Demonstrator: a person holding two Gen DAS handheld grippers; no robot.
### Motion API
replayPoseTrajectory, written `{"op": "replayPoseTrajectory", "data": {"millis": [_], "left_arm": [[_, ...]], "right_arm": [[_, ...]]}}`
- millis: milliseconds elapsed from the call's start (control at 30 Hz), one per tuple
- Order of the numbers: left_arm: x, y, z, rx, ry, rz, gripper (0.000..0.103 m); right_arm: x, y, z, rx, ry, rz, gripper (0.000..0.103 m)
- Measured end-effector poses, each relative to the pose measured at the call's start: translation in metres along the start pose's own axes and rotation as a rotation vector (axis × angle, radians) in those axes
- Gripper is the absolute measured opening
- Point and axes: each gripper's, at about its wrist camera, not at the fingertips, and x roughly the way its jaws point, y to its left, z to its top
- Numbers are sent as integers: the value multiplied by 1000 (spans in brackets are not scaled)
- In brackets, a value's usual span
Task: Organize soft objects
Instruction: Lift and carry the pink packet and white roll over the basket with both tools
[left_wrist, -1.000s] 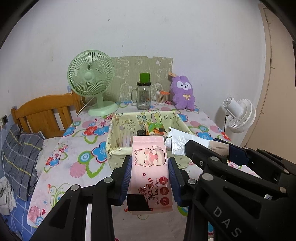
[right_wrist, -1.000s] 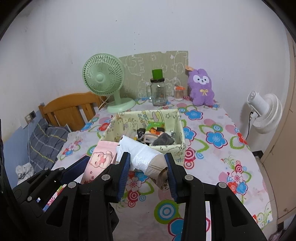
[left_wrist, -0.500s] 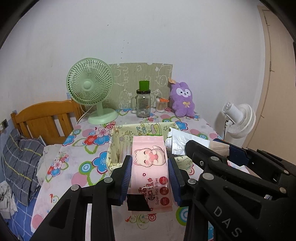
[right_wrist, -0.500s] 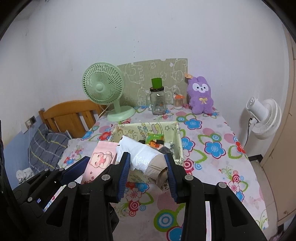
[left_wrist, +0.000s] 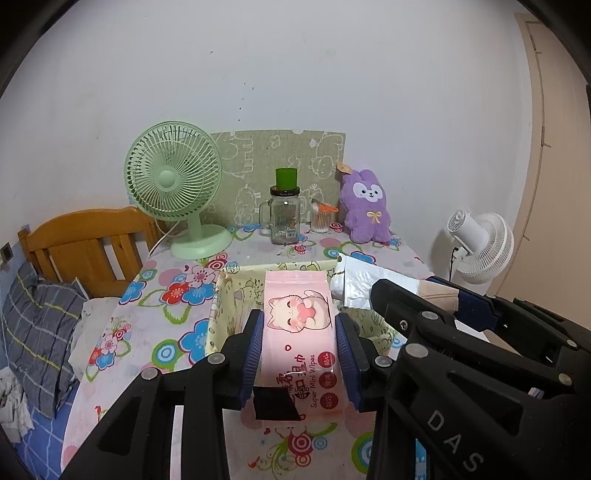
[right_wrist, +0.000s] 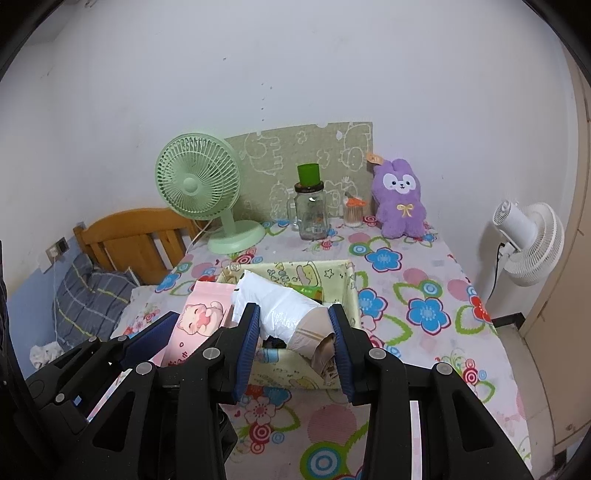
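My left gripper (left_wrist: 300, 332) is shut on a pink pack of wet wipes (left_wrist: 301, 325) with a cartoon cat on it, held above the near side of a pale yellow fabric basket (left_wrist: 218, 314). To its right my right gripper (right_wrist: 293, 328) is shut on a white plastic bag with beige fabric inside (right_wrist: 288, 317), held over the same basket (right_wrist: 347, 291). The pink pack (right_wrist: 195, 321) shows at the left of the right wrist view, and the white bag (left_wrist: 354, 284) at the right of the left wrist view. Most of the basket's inside is hidden behind both items.
On the floral tablecloth (right_wrist: 406, 302) at the back stand a green desk fan (left_wrist: 173, 192), a glass jar with a green cap (left_wrist: 284, 214), a cotton-swab cup (left_wrist: 319, 218) and a purple plush rabbit (left_wrist: 365, 206). A wooden bed head (left_wrist: 85, 243) is at the left, a white fan (right_wrist: 528, 243) at the right.
Both grippers have drawn back and risen a little with their items still held; the basket and the things at the back of the table look farther away and lower in view.
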Motion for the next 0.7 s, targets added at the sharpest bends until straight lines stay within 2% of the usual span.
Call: {"op": "replayPoseTrajectory", "data": {"millis": [700], "left_arm": [[53, 10, 25, -15, 25, 5, 39]], "right_arm": [[56, -9, 27, 11, 25, -9, 41]]}}
